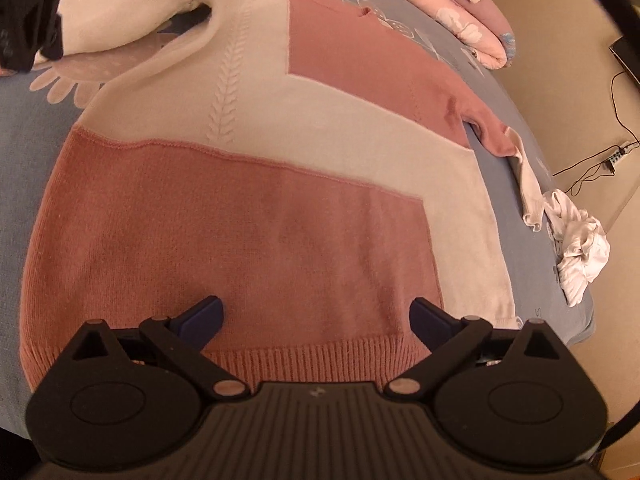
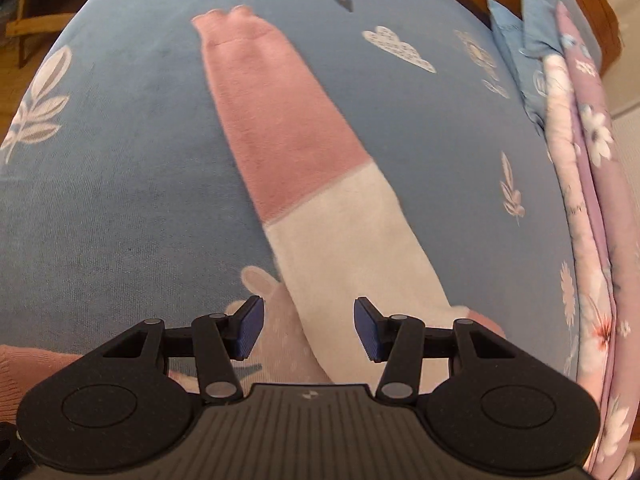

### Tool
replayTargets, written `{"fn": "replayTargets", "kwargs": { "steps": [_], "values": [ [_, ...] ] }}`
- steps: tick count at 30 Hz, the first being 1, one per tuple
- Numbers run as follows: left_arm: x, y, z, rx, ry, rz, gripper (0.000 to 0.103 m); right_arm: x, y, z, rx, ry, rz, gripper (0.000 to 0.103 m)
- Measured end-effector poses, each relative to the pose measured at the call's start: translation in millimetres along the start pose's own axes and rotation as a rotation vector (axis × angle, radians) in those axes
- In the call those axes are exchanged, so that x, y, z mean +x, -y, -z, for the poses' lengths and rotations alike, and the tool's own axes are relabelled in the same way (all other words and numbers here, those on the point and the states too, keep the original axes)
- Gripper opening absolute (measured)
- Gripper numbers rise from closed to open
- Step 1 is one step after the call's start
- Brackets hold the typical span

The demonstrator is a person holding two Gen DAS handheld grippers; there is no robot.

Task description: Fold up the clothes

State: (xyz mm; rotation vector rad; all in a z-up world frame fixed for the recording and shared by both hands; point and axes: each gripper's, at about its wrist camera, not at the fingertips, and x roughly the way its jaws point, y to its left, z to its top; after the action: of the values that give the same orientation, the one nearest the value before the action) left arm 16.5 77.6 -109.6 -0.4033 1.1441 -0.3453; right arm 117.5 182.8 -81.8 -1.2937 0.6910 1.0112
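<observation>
The pink-and-cream sweater [image 1: 256, 184] lies spread flat across the blue bed [image 1: 24, 128], filling the middle of the left wrist view, likely smoothed out so its sides can be folded in. The left hand-held gripper [image 1: 316, 316] hovers wide over the ribbed hem at the bottom of the frame, holding nothing. In the right wrist view, the right hand-held gripper [image 2: 308, 328] stands wide astride the outstretched sleeve [image 2: 304, 184], seemingly lined up to pinch it. A crumpled white garment [image 1: 580, 252] waits at the bed's right edge.

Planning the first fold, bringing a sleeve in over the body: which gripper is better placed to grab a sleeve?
Right. The right gripper is open, straddling the outstretched sleeve. The left gripper, also open, hovers over the sweater's hem, far from either sleeve.
</observation>
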Motion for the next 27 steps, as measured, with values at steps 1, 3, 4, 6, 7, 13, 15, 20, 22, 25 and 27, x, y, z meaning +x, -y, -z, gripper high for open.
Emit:
{"fn": "replayTargets", "kwargs": {
  "steps": [1, 3, 4, 6, 7, 13, 15, 20, 22, 25, 27],
  "values": [
    [-0.1, -0.3, 0.2, 0.0, 0.002, 0.003, 0.099, 6.5, -4.7, -1.8, -0.033, -0.008, 0.004, 0.055],
    [-0.1, -0.9, 0.6, 0.001, 0.005, 0.008, 0.099, 16.2, -9.0, -4.8, -0.067, -0.021, 0.031, 0.055],
    [0.0, -1.2, 0.6, 0.003, 0.007, 0.01, 0.1, 15.4, -4.7, -7.6, -0.033, -0.013, 0.036, 0.055],
    [0.3, -0.9, 1.1, 0.01, 0.01, 0.011, 0.1, 13.9, 4.1, -13.3, 0.034, 0.002, 0.046, 0.036],
    [0.6, 0.0, 1.5, 0.017, 0.011, 0.008, 0.1, 13.2, 8.5, -16.1, 0.068, 0.009, 0.051, 0.018],
    [2.2, 5.4, 4.4, 0.06, 0.021, -0.009, 0.101, 7.2, 36.4, -32.6, 0.287, 0.069, 0.064, 0.009],
    [2.8, 7.2, 5.4, 0.075, 0.025, -0.015, 0.101, 10.5, 42.8, -35.4, 0.357, 0.092, 0.026, 0.01],
    [3.4, 10.3, 7.8, 0.104, 0.036, -0.025, 0.101, 39.5, 41.4, -31.8, 0.408, 0.013, -0.055, 0.017],
    [3.0, 10.7, 9.0, 0.114, 0.043, -0.026, 0.102, 31.9, 44.0, -31.1, 0.363, 0.011, -0.07, 0.021],
    [3.5, 11.9, 10.7, 0.134, 0.055, -0.031, 0.102, 5.9, 60.6, -29.1, 0.306, 0.034, -0.127, 0.029],
    [5.1, 13.5, 10.5, 0.142, 0.063, -0.033, 0.102, -15.1, 77.9, -27.7, 0.286, 0.072, -0.129, 0.041]
  ]
}}
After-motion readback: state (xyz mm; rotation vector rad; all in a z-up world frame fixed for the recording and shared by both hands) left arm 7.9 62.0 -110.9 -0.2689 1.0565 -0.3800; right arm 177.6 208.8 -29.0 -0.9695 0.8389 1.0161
